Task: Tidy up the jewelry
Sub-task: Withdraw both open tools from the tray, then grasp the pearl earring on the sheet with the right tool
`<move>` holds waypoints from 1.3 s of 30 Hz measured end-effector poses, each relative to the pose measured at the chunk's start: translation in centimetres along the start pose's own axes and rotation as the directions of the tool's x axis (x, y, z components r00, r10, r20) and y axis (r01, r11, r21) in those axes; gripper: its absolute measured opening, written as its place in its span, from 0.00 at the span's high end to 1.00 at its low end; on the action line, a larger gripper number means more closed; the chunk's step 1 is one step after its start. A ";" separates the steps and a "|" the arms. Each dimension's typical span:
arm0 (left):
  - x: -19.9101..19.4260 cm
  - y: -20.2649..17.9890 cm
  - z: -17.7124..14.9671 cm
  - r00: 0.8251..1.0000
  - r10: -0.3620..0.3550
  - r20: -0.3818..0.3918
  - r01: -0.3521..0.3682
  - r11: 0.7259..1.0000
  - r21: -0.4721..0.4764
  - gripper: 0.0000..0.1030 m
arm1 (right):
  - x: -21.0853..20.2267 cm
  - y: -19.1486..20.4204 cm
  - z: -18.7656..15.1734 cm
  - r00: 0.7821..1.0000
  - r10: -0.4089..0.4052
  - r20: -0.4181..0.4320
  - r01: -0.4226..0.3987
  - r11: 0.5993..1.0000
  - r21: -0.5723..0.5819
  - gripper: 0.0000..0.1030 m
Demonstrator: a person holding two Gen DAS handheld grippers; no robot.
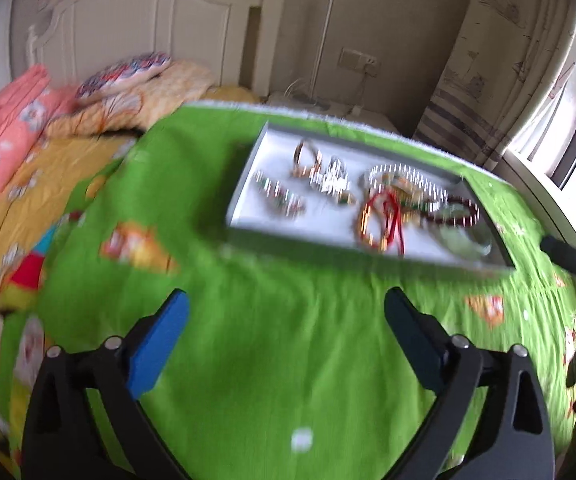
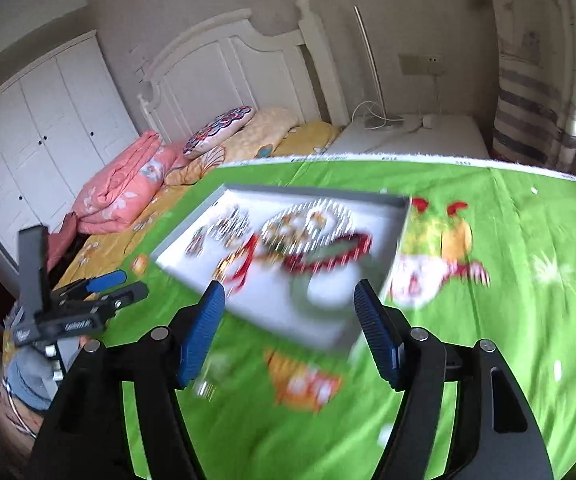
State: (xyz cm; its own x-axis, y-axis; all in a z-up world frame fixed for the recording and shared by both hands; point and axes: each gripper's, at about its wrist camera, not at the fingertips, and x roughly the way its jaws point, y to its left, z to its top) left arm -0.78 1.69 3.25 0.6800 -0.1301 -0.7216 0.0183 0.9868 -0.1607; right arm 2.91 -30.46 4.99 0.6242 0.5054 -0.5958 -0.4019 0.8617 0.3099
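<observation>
Left wrist view: my left gripper [image 1: 286, 316] is spread wide and empty over green cloth [image 1: 268, 360]; the jewelry tray [image 1: 248, 184] sits upper centre.

Right wrist view: my right gripper [image 2: 289, 302], spread and empty, frames the tray's [image 2: 208, 206] near corner. I judge picking comes next; it needs one piece singled out.

Right gripper [image 2: 289, 320] hovering with jaws apart over green cloth [image 2: 507, 280], nothing between pads, grey tray [image 2: 401, 216] just ahead holding blurred beaded bracelets [image 2: 307, 220], left gripper [image 2: 116, 286] showing at left edge.
</observation>
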 end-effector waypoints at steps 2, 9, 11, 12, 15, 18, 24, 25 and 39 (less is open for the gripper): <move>-0.6 0.3 -1.5 1.000 -0.001 -0.022 0.001 1.000 -0.025 0.04 | -1.2 1.2 -2.1 1.000 -0.010 -0.011 0.010 1.000 -0.007 0.36; -2.2 1.3 -4.3 1.000 -0.007 -0.007 0.007 0.996 -0.086 0.03 | -2.9 4.5 -8.6 0.996 -0.039 -0.082 0.039 0.999 0.001 0.36; -2.1 1.4 -4.5 1.000 -0.026 -0.006 0.026 0.996 -0.088 0.03 | -2.7 6.4 -9.6 0.994 -0.022 -0.109 0.019 0.999 -0.035 0.37; -1.9 1.3 -4.5 0.999 -0.034 -0.018 0.032 0.996 -0.087 0.03 | -2.4 7.5 -10.0 0.992 -0.021 -0.123 0.012 0.997 -0.071 0.38; -1.7 1.1 -4.4 0.999 -0.034 -0.029 0.032 0.997 -0.074 0.03 | -1.2 11.3 -11.1 0.985 -0.032 -0.171 -0.004 0.979 -0.205 0.38; -1.7 0.7 -4.4 0.998 -0.047 -0.029 0.045 0.997 -0.055 0.03 | 0.0 13.2 -11.7 0.979 -0.053 -0.199 -0.006 0.959 -0.282 0.47; -1.2 0.5 -4.2 0.997 -0.048 -0.052 0.046 0.998 -0.050 0.03 | 1.2 14.7 -12.3 0.971 -0.101 -0.217 0.018 0.934 -0.356 0.63; -1.2 0.4 -4.2 0.998 -0.041 -0.052 0.039 0.998 -0.048 0.03 | 1.5 14.8 -12.3 0.971 -0.105 -0.214 0.021 0.932 -0.361 0.64; -1.0 -0.9 -4.2 0.997 0.036 -0.065 -0.034 0.999 0.026 0.03 | 0.6 14.3 -11.9 0.979 -0.103 -0.174 0.039 0.940 -0.339 0.86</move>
State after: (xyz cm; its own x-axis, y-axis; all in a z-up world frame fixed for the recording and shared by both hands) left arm -4.57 0.52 1.29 0.6313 -0.1006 -0.7690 0.0142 0.9929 -0.1183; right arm -10.44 -18.36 0.21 0.5358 0.3981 -0.7446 -0.5805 0.8140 0.0175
